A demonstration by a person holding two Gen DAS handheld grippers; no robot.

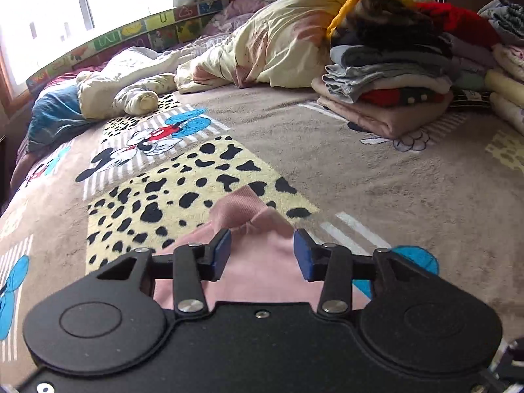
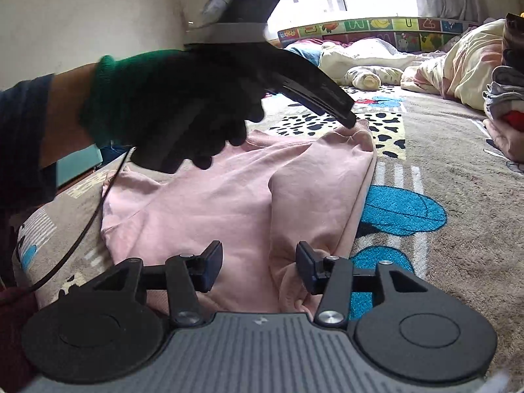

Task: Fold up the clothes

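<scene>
While both pairs of fingers stand spread apart with nothing clamped between them, the pink sweatshirt (image 2: 229,203) lies on the bed beneath them. On the left gripper (image 1: 262,250) the blue-padded fingers (image 1: 220,253) sit to either side of a ribbed pink cuff that points away across the blanket (image 1: 376,177); whether the pads touch the cloth I cannot tell. The right gripper (image 2: 259,267) hovers low over the near edge of the same garment, its right finger just at a bunched fold where one sleeve lies folded over the body. Seen from the right side, the left gripper's tip reaches the far corner of the sweatshirt, and a hand in a black glove with a green cuff (image 2: 170,104) holds its handle, a thin black cable trailing down beside the pink cloth. Beyond, the blanket shows cartoon mice and leopard spots. Farther back on the bed sits a stack of folded clothes (image 1: 393,78), with a cream quilt (image 1: 278,42) heaped beside it, near the window.
</scene>
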